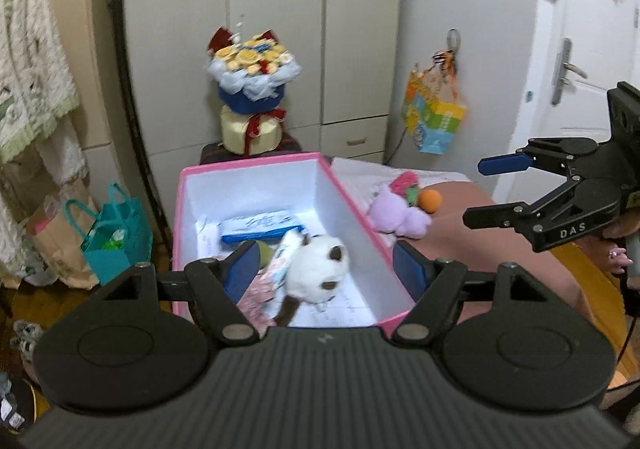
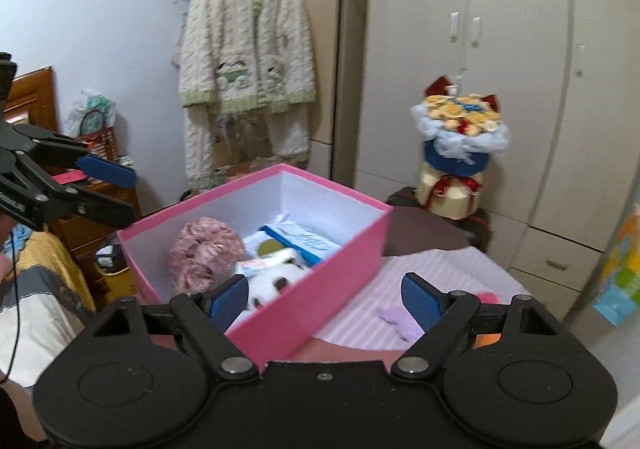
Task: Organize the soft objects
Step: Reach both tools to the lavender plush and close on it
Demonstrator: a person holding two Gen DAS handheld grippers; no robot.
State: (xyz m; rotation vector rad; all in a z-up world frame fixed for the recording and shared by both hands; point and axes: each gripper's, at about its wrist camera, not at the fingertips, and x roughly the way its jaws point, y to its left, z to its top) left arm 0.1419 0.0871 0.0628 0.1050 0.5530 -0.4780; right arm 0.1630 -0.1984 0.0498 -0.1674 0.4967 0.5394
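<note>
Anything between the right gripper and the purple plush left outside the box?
Nothing visible. The purple plush lies in the open beside the pink box, and the right gripper, open and empty, has clear air toward it.

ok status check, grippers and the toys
Left gripper and right gripper open, empty. White plush in pink box. Purple plush outside. Nothing blocking.

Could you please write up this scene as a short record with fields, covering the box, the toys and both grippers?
container: open pink cardboard box with white inside
in box: white plush cat with brown ears, fuzzy pink knitted bundle, flat blue-edged packet
outside box: purple plush toy and small orange ball, lying on the striped pink cloth
left gripper: open, fingers empty, above the box
right gripper: open, fingers empty
</note>
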